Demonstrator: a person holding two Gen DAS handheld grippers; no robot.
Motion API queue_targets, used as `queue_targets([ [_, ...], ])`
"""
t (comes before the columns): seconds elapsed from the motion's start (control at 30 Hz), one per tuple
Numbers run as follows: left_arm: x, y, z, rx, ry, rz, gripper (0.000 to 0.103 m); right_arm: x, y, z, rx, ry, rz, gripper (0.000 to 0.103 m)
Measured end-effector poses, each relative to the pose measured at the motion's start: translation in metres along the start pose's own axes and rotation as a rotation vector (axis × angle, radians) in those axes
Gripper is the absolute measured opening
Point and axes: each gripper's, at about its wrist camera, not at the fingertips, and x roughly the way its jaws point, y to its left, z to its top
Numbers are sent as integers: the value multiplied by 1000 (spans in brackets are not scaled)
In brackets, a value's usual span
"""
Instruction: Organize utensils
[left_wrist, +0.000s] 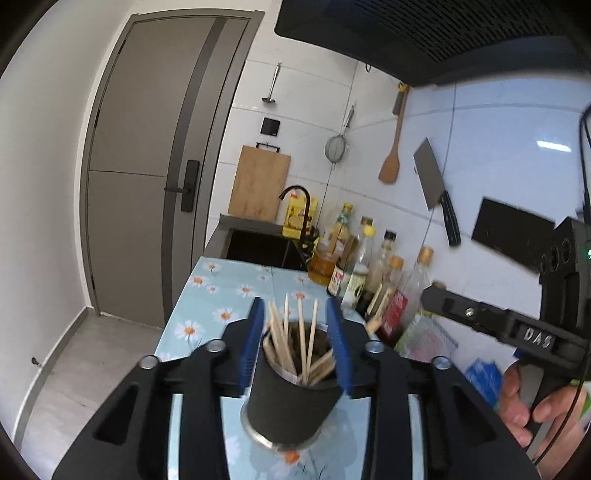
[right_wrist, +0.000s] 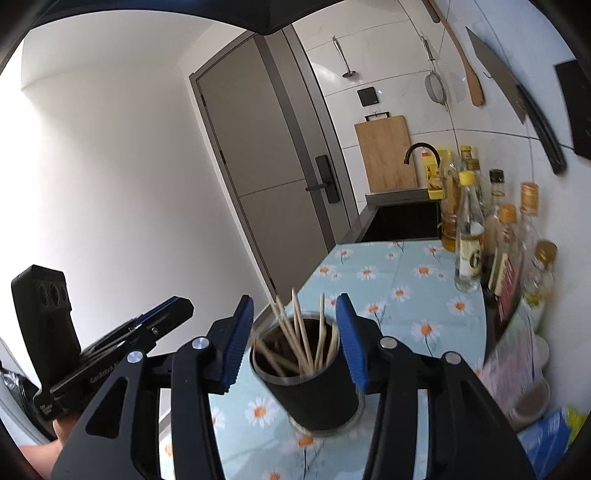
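Note:
A black cylindrical holder (left_wrist: 291, 402) with a steel rim holds several wooden chopsticks (left_wrist: 299, 339) and stands on the daisy-print counter (left_wrist: 221, 291). My left gripper (left_wrist: 297, 339) is open, its blue pads on either side of the holder's top. In the right wrist view the same holder (right_wrist: 314, 391) with chopsticks (right_wrist: 303, 339) sits between the blue pads of my right gripper (right_wrist: 295, 339), which is open with gaps on both sides. The right gripper's body shows at the right of the left wrist view (left_wrist: 517, 328); the left gripper's body shows at the left of the right wrist view (right_wrist: 122, 343).
Several oil and sauce bottles (right_wrist: 480, 229) line the wall side of the counter. A black sink with a dark faucet (left_wrist: 295, 206) and a wooden cutting board (left_wrist: 258, 184) lie beyond. A cleaver (left_wrist: 436, 192), wooden spatula (left_wrist: 391, 147), strainer (left_wrist: 336, 147) and ladle hang on the tiled wall.

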Motion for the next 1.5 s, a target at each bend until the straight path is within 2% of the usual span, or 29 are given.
queue_targets([
  [0.07,-7,1,-14,-10,31,-2,51,-8,2,-12,-1,14,-1,48],
  [0.13,-12,0,-24,-18,58,1,52,-16,4,-24,-2,20,-5,50],
  [0.23,-24,-4,-39,-7,80,24,58,-26,4,-39,0,23,-9,59],
  [0.3,-34,-6,-46,4,71,37,70,-35,4,-50,0,21,-3,76],
  [0.37,-45,-6,-52,-14,58,28,86,-42,8,-59,-22,26,3,85],
  [0.47,-51,-7,-61,-27,77,21,94,-54,14,-73,-59,14,-2,95],
  [0.5,-51,-7,-64,-25,88,24,95,-57,16,-77,-68,12,-8,98],
  [0.7,-57,-13,-75,-6,102,36,96,-67,31,-95,-133,57,-58,98],
  [0.77,-57,-16,-79,12,130,44,96,-71,34,-97,-141,56,-58,98],
  [1.0,-59,-27,-80,36,181,5,96,-76,38,-102,-142,94,-48,98],
  [1.3,-70,-41,-69,73,157,-1,96,-81,36,-97,-136,86,-31,98],
  [1.5,-63,-39,-71,49,180,1,96,-79,33,-99,-120,101,-26,98],
])
